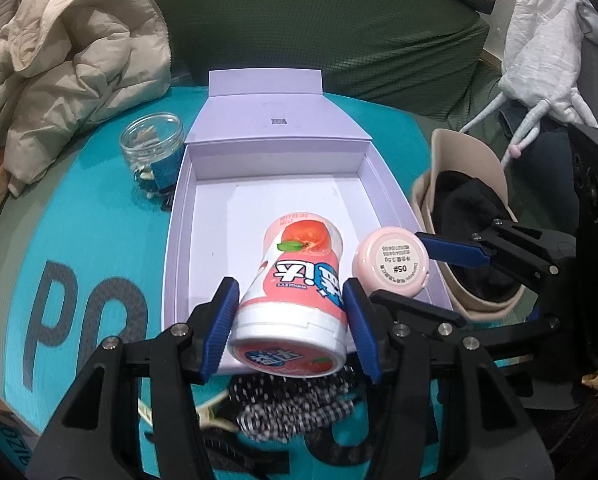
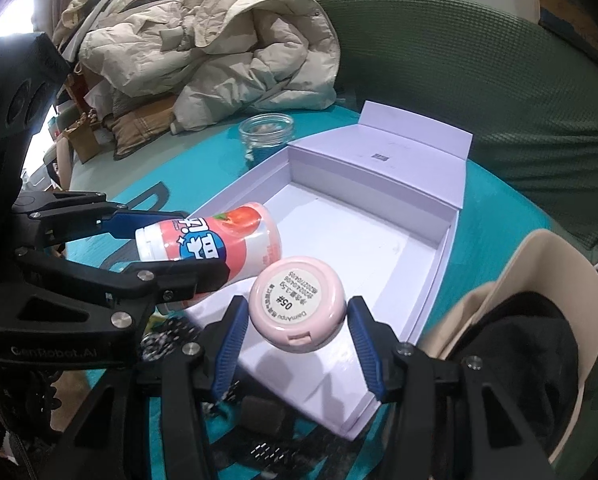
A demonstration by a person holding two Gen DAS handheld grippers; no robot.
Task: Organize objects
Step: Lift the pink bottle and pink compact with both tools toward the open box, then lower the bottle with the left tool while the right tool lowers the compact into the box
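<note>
Left claw [image 1: 289,320] gripping gum bottle [image 1: 295,296], teal mat [image 1: 79,216], green sofa [image 1: 339,20]

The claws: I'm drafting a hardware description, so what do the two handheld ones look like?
Both match. The left claw and right claw have black plastic linkage arms joined by silver screws, and ribbed blue pads lining the fingers. Seen from the right wrist view, the left unit carries pale "GenRobot.AI" lettering on its black body. No cables, hands or sleeves show.
</note>
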